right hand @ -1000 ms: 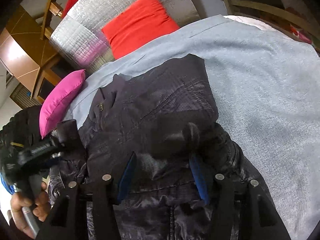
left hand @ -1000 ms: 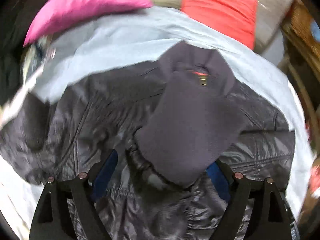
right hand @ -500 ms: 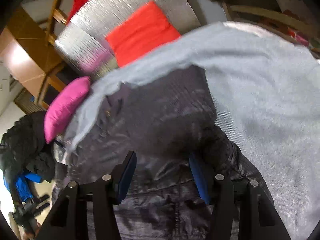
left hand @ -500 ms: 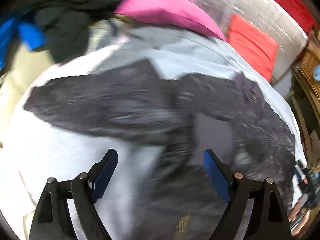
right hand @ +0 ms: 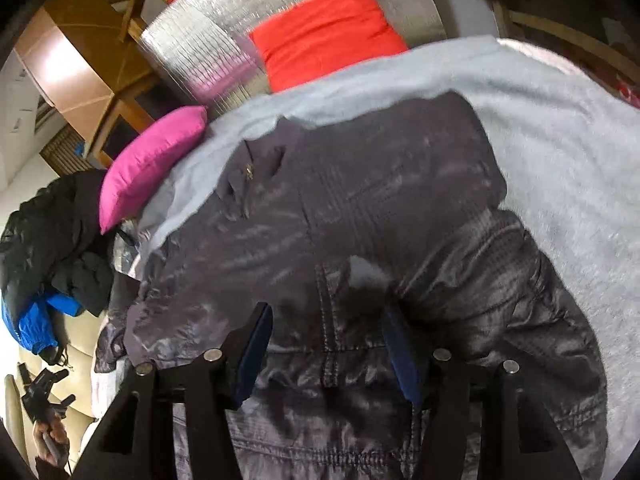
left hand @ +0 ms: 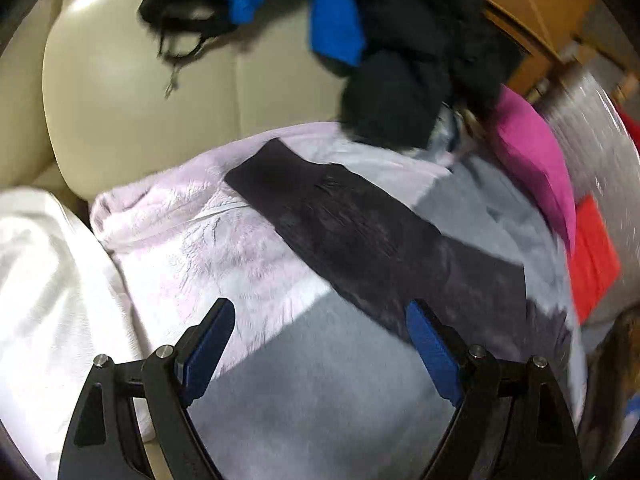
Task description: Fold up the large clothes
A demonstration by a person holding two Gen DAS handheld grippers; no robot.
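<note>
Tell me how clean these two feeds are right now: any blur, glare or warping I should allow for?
Left wrist view: fisheye-bowed, right side smeared across the pink cushion, glare on the cream leather seat, the white cloth washed out. Right wrist view: sharper, though the dark jacket shows streaky shine and soft edges; the silver mat glints; dark vignette in the corners.

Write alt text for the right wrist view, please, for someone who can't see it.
A dark shiny jacket lies spread on a grey blanket, with the right gripper low over its near part, fabric between the blue-padded fingers. Behind are a pink pillow, a red cushion and a silver mat.
</note>
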